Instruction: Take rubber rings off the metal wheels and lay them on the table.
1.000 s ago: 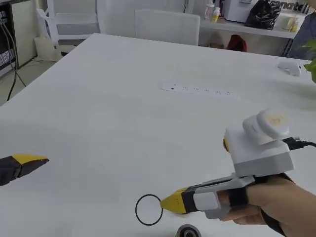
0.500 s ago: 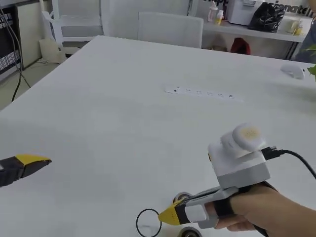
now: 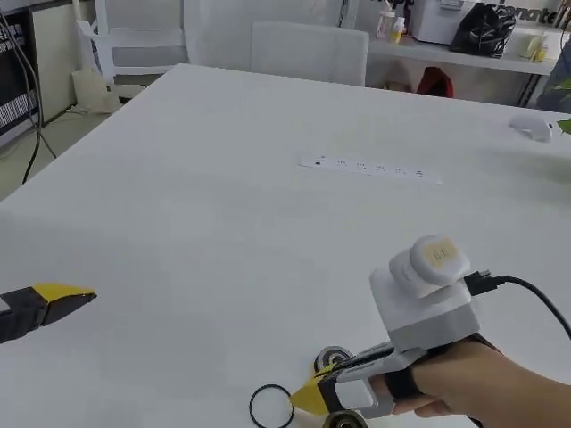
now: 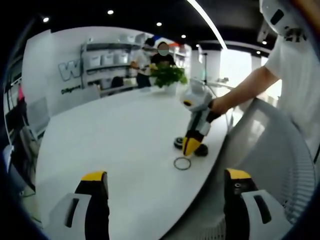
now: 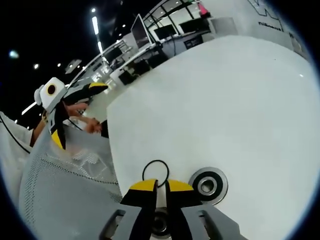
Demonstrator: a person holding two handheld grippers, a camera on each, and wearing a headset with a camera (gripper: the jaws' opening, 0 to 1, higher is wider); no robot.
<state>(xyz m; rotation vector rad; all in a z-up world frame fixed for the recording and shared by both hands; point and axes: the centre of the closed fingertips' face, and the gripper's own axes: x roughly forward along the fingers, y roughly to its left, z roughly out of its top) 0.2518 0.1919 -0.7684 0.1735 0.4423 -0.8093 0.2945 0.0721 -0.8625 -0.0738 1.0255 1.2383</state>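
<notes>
Right gripper (image 3: 299, 400) is low over the smooth white table (image 3: 223, 223), a hand wrapped round its grey body. Its yellow wedge tips are drawn together, with only a dark sliver between them in the right gripper view. The rubber ring (image 3: 253, 406) lies flat on the table right at those tips. It's a thin black hoop, perfectly round, with bare tabletop showing through its middle. Its near edge meets the tips, and I can't tell whether they nip it or merely touch it.

Just beside the tips sits the first wheel (image 5: 208, 185), a shiny silver disc with a round hub and a dark band about its outside. The second wheel (image 5: 160, 222) is tucked under the gripper's own jaws, so only a glimpse of metal shows between them. In the head view the bottom edge cuts it off, so its rim is hard to read.

Left gripper (image 4: 166, 175) is off to the side, well apart from the work. Its yellow-capped jaws are spread wide and hold nothing. In the head view the frame's left edge cuts off its body.

Further back, a long flat white power strip (image 3: 370, 168) lies on the table, its sockets too small to make out. A pale chair (image 3: 308, 49) stands at the far edge.
</notes>
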